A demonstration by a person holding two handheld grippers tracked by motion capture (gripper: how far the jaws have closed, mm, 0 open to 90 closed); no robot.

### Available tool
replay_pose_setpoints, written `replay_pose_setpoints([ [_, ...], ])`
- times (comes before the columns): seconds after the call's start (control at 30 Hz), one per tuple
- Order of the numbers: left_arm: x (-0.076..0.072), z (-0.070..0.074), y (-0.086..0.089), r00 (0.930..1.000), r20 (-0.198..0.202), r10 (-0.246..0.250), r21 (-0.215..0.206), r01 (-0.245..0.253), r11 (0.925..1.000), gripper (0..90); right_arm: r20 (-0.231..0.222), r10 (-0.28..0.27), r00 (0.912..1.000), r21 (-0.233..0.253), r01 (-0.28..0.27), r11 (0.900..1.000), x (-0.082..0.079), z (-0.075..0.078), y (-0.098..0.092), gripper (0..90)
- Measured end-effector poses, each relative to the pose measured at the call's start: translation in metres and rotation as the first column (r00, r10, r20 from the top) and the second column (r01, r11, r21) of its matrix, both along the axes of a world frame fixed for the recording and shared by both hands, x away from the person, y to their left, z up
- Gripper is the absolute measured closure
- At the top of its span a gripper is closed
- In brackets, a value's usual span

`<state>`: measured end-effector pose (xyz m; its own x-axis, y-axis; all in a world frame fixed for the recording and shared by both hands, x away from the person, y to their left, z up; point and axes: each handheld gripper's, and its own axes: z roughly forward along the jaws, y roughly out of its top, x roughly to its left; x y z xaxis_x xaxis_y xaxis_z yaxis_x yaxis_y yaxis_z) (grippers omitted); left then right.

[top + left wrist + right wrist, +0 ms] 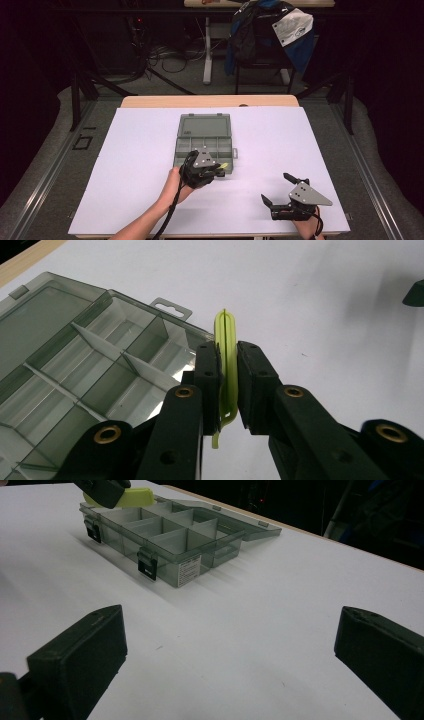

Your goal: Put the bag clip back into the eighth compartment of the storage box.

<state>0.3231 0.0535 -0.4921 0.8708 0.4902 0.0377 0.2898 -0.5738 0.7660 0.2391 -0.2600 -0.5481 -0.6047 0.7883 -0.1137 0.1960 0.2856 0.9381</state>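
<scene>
A smoky grey compartment box (202, 146) lies open mid-table, its lid (205, 125) folded flat behind it. At the box's near right corner my left gripper (218, 170) is shut on a thin yellow-green plastic piece (224, 165). The left gripper view has that piece (226, 340) standing on edge between the pads (207, 371), just right of the box (100, 365) and above the table. My right gripper (276, 188) rests open near the front right, nothing between its jaws (230, 630). From there I see the box (170, 537) and the yellow-green piece (132, 497) far off.
The white table top (140, 165) has bare room left and right of the box. The box's dividers (137, 362) form several empty compartments. Two latches (147, 564) hang on its front wall. A chair with a jacket (267, 30) stands beyond the table.
</scene>
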Motion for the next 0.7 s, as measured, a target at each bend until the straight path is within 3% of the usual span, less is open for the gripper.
replay_pose_setpoints([
  [0.7, 0.018, 0.007, -0.004, 0.9995, 0.001, 0.031, 0.001, -0.031, 0.9995, 80.2, -0.001, 0.005, 1.0, 0.007, -0.005, 1.0, 0.0, 0.0, -0.001, 0.1],
])
